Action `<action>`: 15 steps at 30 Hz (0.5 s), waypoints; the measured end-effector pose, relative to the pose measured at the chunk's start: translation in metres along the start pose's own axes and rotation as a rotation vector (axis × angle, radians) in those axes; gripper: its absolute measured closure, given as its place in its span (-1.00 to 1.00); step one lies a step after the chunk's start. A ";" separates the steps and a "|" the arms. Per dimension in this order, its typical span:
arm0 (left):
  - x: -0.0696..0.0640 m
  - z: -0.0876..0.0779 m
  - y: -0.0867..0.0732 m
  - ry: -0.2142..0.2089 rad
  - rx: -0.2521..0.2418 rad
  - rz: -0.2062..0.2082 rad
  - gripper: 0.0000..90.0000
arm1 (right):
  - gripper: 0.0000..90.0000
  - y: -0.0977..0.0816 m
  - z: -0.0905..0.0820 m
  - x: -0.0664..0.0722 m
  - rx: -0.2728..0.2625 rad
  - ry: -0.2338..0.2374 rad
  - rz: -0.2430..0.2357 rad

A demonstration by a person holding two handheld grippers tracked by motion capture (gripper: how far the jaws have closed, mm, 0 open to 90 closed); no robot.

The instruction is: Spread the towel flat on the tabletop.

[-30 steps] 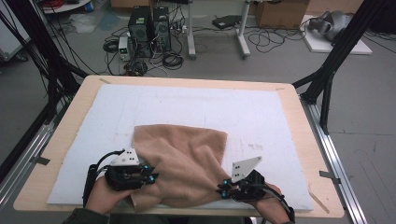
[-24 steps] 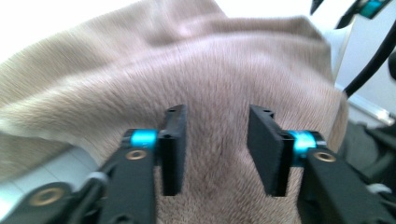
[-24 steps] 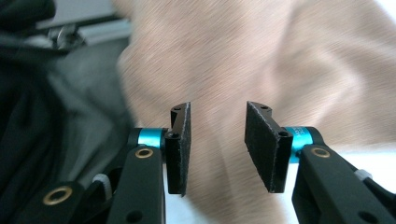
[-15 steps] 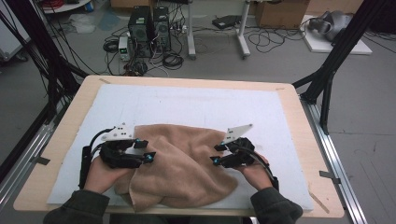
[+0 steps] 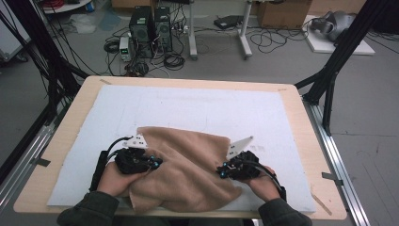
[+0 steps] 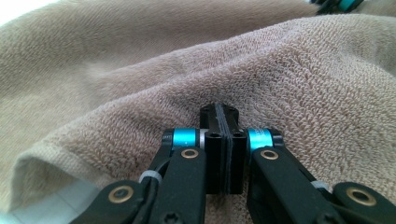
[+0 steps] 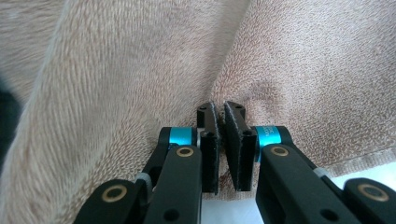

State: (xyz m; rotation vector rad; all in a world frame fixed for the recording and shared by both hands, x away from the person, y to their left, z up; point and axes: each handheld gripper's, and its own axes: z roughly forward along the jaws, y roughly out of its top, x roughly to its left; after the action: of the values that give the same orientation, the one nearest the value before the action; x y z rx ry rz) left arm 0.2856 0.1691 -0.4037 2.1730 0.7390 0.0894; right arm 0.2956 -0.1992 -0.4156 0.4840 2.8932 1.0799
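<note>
While lying crumpled on the near half of the white mat [image 5: 197, 106], tan towel [image 5: 188, 165] being pinched at both sides: left gripper [image 6: 219, 114] jaws together, right gripper [image 7: 219, 109] nearly together (both just closing), cloth bunching at the tips.
</note>
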 end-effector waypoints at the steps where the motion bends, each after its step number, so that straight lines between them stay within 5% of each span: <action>1: -0.004 -0.002 -0.002 -0.011 -0.004 0.001 0.98 | 0.89 -0.003 -0.004 0.006 -0.010 -0.001 -0.001; 6: -0.018 -0.015 -0.010 -0.068 -0.015 0.016 0.98 | 0.85 -0.016 -0.019 0.034 -0.035 0.048 -0.023; 8: -0.019 -0.022 -0.005 -0.059 -0.035 0.021 0.86 | 0.65 -0.016 -0.024 0.039 -0.052 0.036 -0.026; 12: -0.009 -0.032 0.016 -0.031 -0.078 0.029 0.44 | 0.36 -0.009 -0.040 0.024 -0.107 -0.059 0.001; 15: 0.007 -0.033 0.028 -0.025 -0.129 0.008 0.34 | 0.23 -0.006 -0.041 0.003 -0.105 -0.127 0.025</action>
State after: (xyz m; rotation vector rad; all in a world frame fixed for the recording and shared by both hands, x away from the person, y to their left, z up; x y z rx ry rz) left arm 0.2950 0.1820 -0.3626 2.0515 0.6916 0.1111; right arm 0.2862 -0.2283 -0.3880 0.5641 2.7130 1.1530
